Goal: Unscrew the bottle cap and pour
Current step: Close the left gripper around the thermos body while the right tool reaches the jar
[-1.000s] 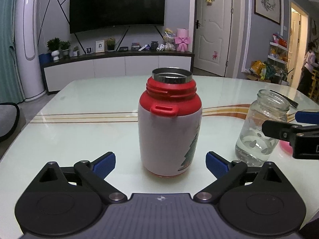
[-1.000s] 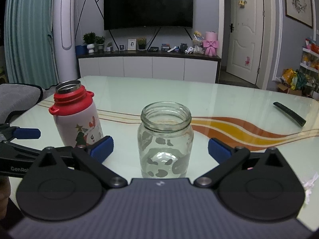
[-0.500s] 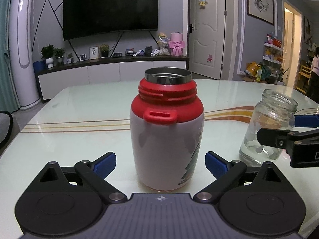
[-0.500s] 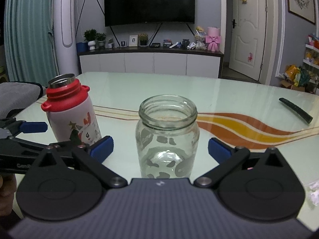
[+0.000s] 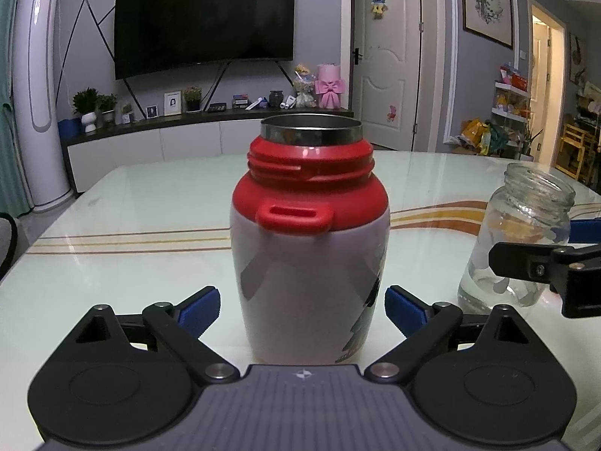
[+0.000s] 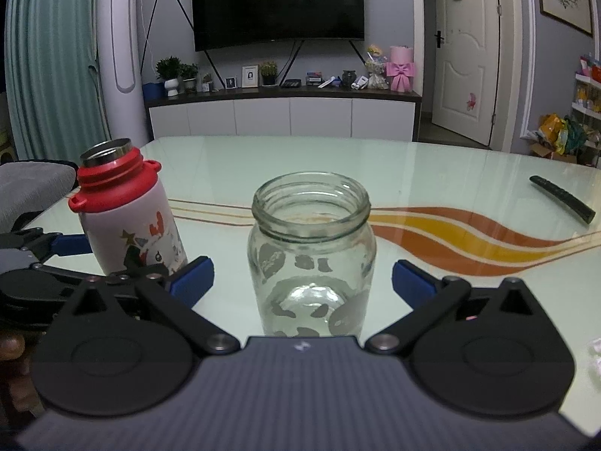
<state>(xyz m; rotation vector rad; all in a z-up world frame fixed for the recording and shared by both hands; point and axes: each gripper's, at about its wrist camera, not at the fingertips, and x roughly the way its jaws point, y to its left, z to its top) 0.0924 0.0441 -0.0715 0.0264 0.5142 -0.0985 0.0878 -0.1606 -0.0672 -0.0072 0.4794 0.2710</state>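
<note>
Cap already off bottle (image 5: 310, 248). Left gripper (image 5: 302, 306) wide, straddling it: squeeze white body low, centred. Right gripper (image 6: 302, 282) wide around jar (image 6: 311, 255), bottle's 3 o'clock; steady it, pour slow.

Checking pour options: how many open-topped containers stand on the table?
2: the red-and-white bottle, cap already off, between the left gripper fingers; the glass jar between the right gripper fingers. More may sit out of view.
</note>
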